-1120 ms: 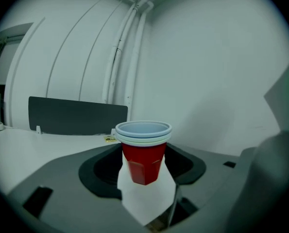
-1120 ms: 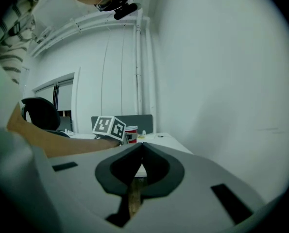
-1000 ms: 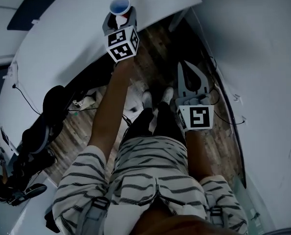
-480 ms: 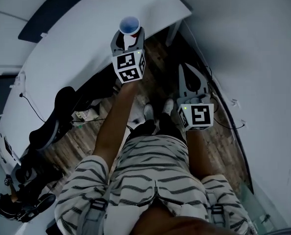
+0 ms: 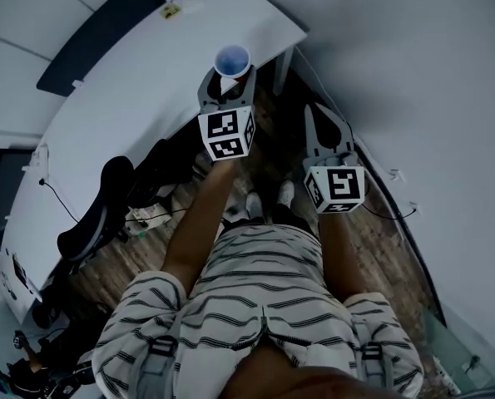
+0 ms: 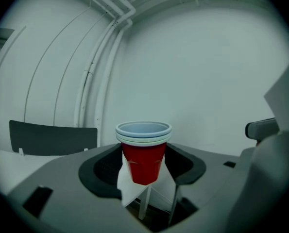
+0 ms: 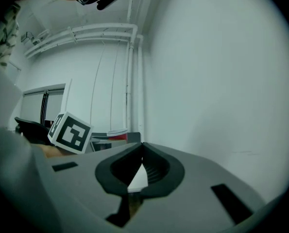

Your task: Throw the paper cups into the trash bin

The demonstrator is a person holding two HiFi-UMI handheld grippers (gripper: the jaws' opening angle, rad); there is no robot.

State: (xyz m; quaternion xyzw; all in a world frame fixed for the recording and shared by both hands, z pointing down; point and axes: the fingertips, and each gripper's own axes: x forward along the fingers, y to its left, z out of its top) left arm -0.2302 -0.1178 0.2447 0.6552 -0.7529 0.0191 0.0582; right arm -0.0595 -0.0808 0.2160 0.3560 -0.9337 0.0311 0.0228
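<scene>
Up at 12 o'clock by table (image 5: 147,81) edge: left gripper (image 6: 144,165) jaws wide, clamped on stacked paper cups (image 6: 144,149), upright. Right gripper (image 7: 142,147) jaws pinched together, empty. No trash bin in sight, so dump not done yet.

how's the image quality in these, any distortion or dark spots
Head view: dim and bluish, the floor in deep shadow, the table edges bowed. Left gripper view: strong fisheye with black corners, the stacked cups sharp. Right gripper view: same black vignette, wall pipes curved, even light, no glare.
</scene>
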